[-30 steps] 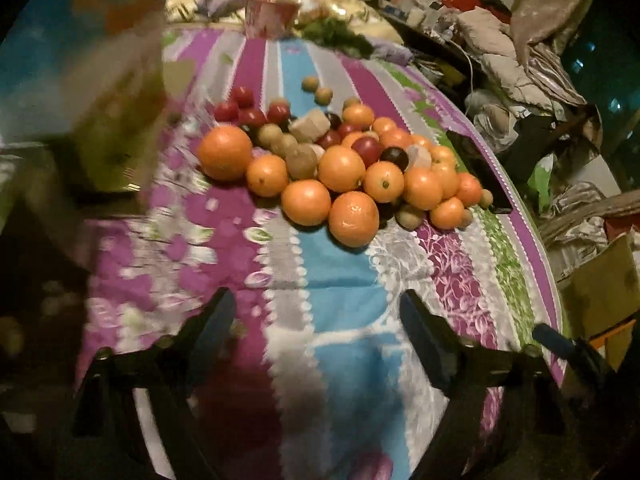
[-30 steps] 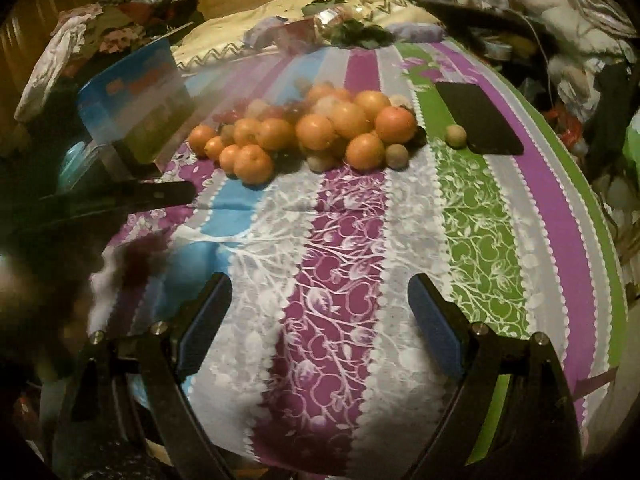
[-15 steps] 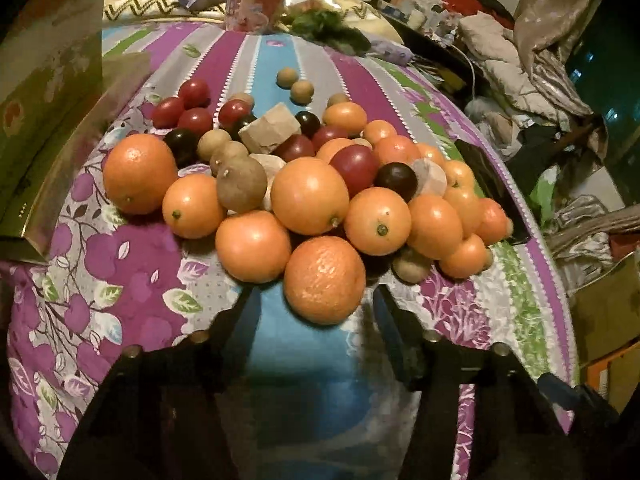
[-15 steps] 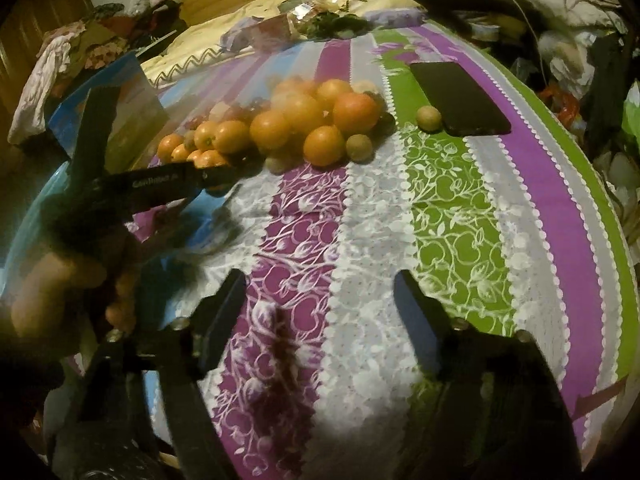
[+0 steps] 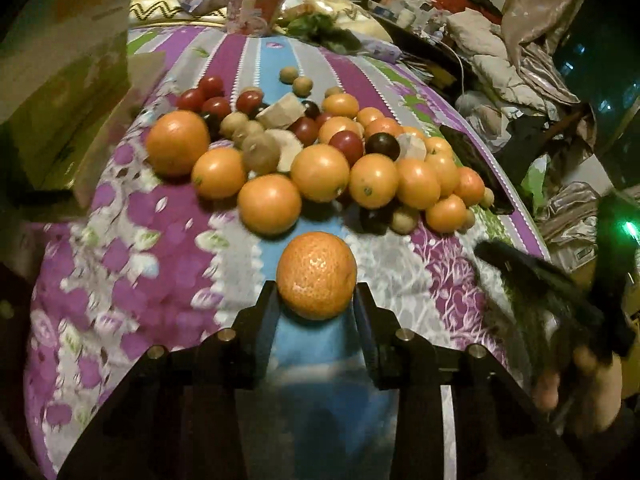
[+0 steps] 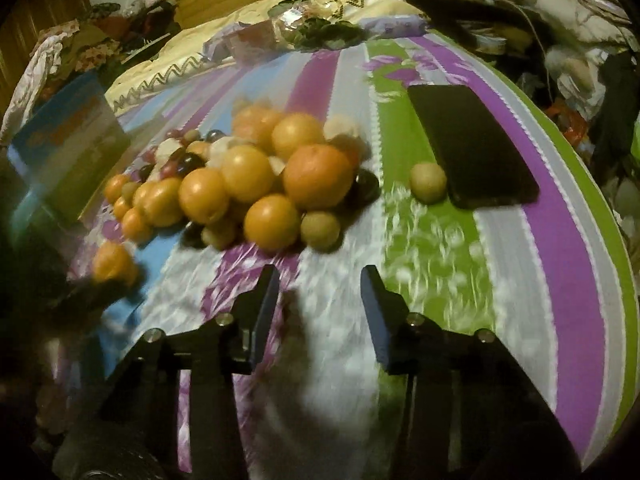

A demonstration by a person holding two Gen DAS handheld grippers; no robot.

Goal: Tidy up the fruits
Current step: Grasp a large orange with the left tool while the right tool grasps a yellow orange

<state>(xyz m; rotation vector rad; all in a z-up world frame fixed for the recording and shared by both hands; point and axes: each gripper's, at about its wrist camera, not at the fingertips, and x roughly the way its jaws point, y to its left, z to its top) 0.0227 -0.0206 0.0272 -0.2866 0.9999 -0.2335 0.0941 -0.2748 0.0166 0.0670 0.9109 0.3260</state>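
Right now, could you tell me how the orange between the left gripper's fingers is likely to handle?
The orange is round, so it would probably roll if released. Its pebbled peel likely grips well between the left gripper fingers. It looks firm, not fragile.

A bed (image 6: 560, 216) covered in a striped floral sheet of purple, green, blue and grey carries everything. A heap of oranges (image 5: 320, 178), dark red plums (image 5: 346, 146) and small brownish fruits (image 5: 260, 152) lies on it. A black phone (image 6: 472, 146) rests flat on the sheet, one small greenish fruit (image 6: 428, 182) just beside it. A cardboard box (image 6: 68, 148) sits near the heap.
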